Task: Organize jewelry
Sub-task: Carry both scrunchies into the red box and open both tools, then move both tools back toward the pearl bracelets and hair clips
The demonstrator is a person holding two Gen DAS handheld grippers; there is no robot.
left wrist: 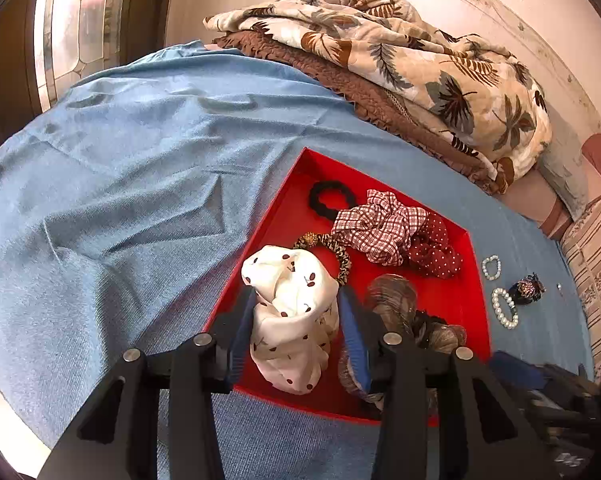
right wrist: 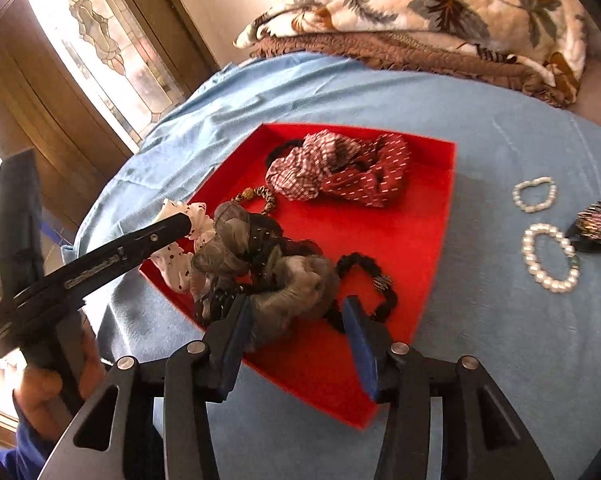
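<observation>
We are in a home, most likely a bedroom: the work surface is a bed [left wrist: 132,168] under a blue sheet, with a leaf-print blanket [left wrist: 400,56] folded over a brown one by the wall. We also see a wooden door with leaded glass [right wrist: 100,52], and a patterned pillow [left wrist: 596,256] at the edge.

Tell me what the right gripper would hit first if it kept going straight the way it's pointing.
Probably the grey scrunchie lying in the red tray: it sits right between the right gripper fingers. Depth is hard to judge, so contact may be near.
</observation>
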